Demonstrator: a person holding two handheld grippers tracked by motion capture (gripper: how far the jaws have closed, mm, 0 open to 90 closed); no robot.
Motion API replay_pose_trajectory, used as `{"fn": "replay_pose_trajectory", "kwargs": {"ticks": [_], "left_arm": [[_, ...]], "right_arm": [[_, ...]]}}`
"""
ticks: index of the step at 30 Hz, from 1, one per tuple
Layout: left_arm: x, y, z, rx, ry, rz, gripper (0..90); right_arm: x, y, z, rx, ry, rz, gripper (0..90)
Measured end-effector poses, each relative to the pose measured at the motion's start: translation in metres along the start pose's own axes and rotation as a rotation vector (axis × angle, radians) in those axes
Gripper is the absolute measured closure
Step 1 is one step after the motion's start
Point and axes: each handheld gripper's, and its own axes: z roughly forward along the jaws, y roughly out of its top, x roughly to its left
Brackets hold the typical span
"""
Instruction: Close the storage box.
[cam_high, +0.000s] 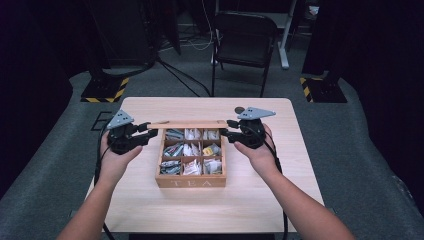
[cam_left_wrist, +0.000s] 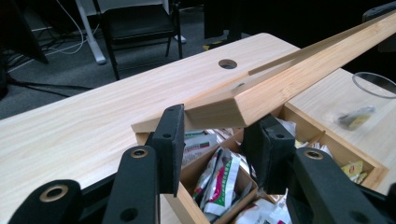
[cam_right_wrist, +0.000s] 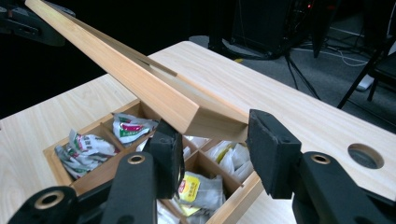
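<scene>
A wooden tea box (cam_high: 190, 182) marked TEA stands mid-table, its compartments holding several tea bags (cam_high: 192, 150). Its hinged lid (cam_high: 187, 124) is raised over the far side and looks like a thin strip from above. My left gripper (cam_high: 150, 128) is at the lid's left corner and my right gripper (cam_high: 229, 128) at its right corner. In the left gripper view the lid (cam_left_wrist: 289, 79) corner sits between the jaws of my left gripper (cam_left_wrist: 215, 135). In the right gripper view my right gripper (cam_right_wrist: 212, 135) has its pads against both sides of the lid (cam_right_wrist: 140, 79).
The light wooden table (cam_high: 250, 200) has a round hole (cam_high: 239, 110) near its far right side. A black chair (cam_high: 245, 40) stands on the grey floor behind the table, with stands and cables around it.
</scene>
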Motion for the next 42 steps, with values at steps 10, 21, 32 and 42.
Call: {"fn": "replay_pose_trajectory", "kwargs": {"ticks": [10, 21, 32, 42], "left_arm": [[-0.005, -0.016, -0.003, 0.001, -0.008, -0.008, 59.0], [-0.012, -0.032, -0.004, 0.017, -0.007, 0.012, 58.8], [-0.013, -0.043, -0.004, 0.025, -0.027, 0.011, 58.1], [-0.016, -0.053, -0.004, 0.030, -0.028, 0.003, 58.1]], "right_arm": [[0.008, -0.016, -0.002, 0.011, 0.001, -0.012, 54.5], [0.015, -0.033, -0.003, 0.018, 0.002, -0.026, 53.8], [0.016, -0.044, -0.003, 0.033, 0.022, -0.009, 53.7], [0.016, -0.054, -0.002, 0.043, 0.047, 0.019, 52.8]]}}
